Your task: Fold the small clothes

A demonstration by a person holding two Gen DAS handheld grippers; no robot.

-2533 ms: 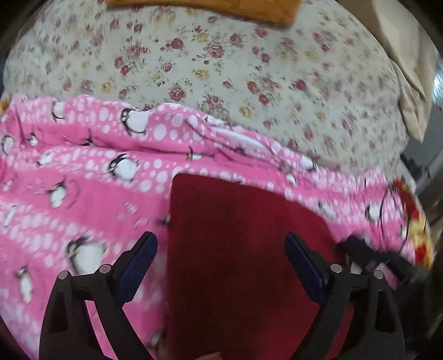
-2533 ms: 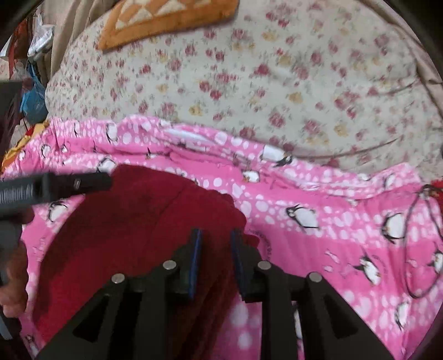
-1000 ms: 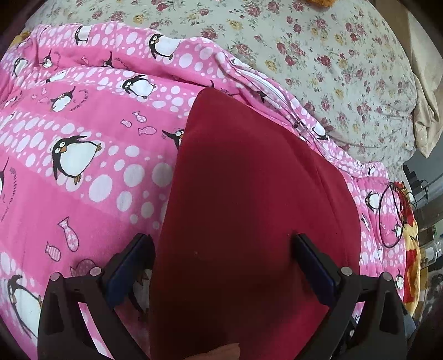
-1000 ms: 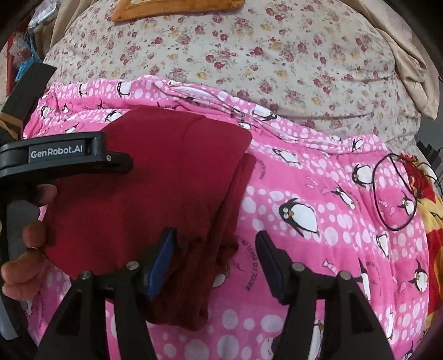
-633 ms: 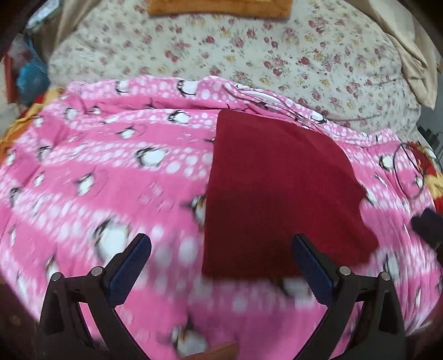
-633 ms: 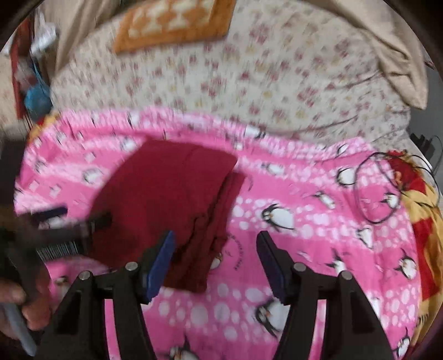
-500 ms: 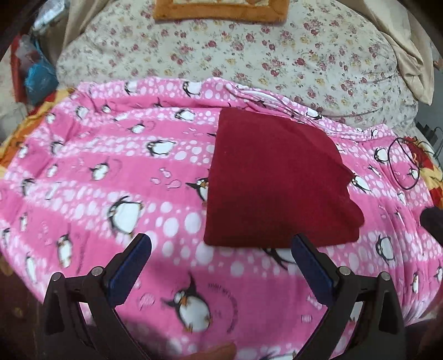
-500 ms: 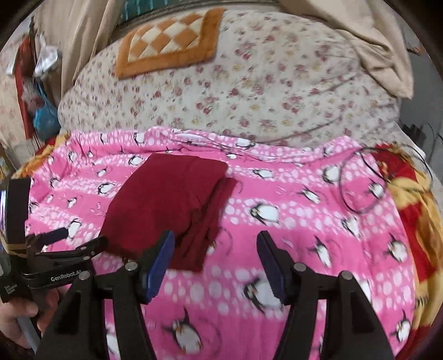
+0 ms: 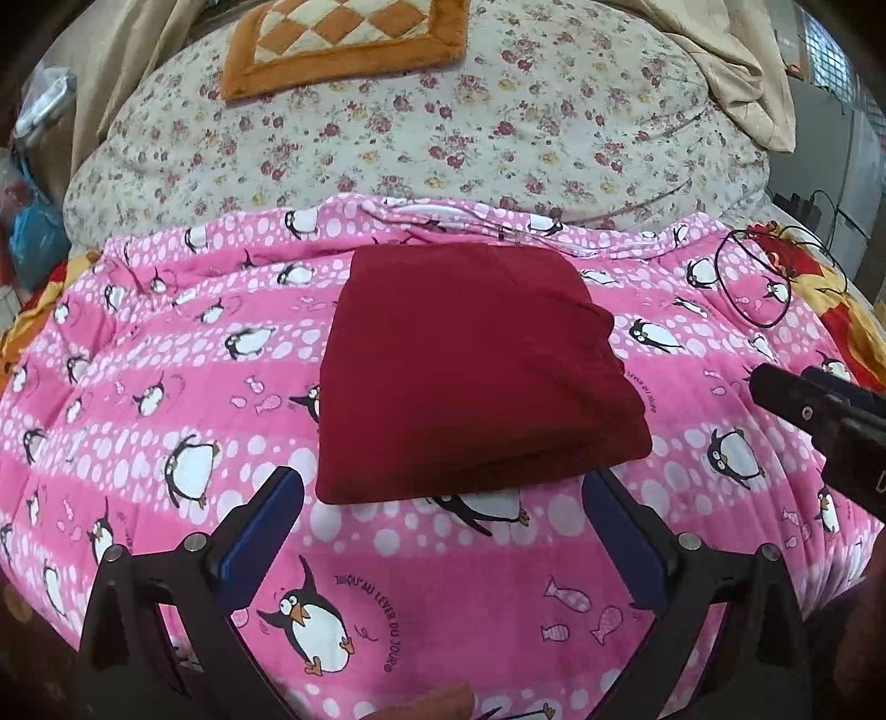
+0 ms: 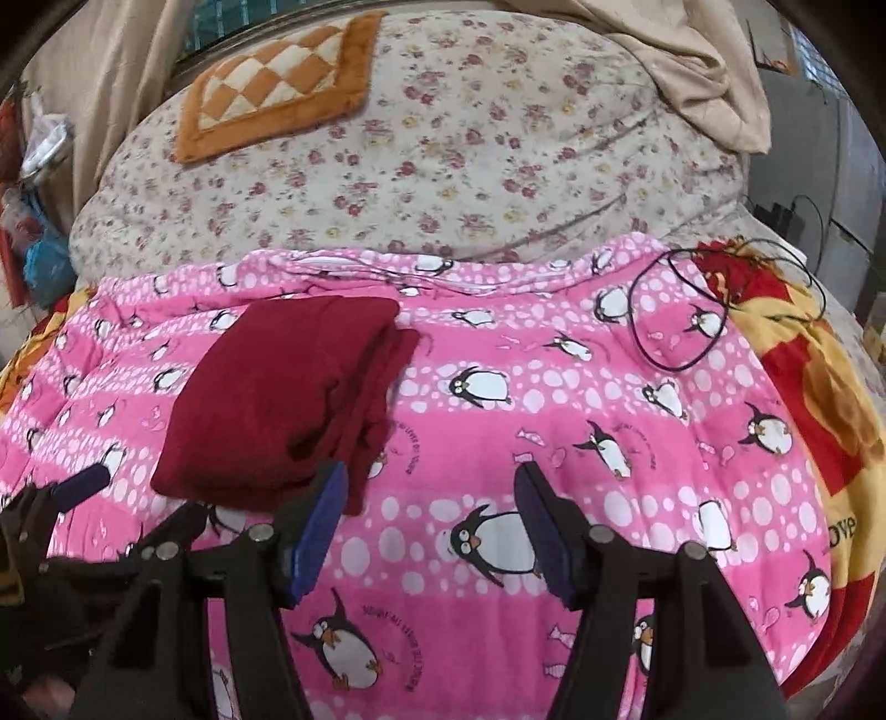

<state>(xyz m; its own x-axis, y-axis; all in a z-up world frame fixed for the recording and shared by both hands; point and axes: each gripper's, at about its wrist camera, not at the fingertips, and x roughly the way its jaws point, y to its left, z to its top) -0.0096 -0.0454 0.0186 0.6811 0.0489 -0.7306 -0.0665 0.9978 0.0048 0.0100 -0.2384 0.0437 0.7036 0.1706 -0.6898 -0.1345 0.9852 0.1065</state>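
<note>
My left tool [image 9: 443, 515] and right tool [image 10: 432, 498] both gape wide, holding nothing. The folded red garment [image 9: 470, 371] lies on the pink blanket [image 9: 166, 387]. I judge a careless nudge could undo its loose right-hand layers.

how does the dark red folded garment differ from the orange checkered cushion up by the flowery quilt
The dark red folded garment is plain, one colour; the orange checkered cushion has a cream-and-orange diamond centre inside an orange border. The garment lies on the pink penguin blanket, nearer the grippers; the cushion lies farther back on the floral quilt. The garment shows stacked layers along its right edge; the cushion looks like one flat pad. Both are soft, roughly rectangular and untouched.
</note>
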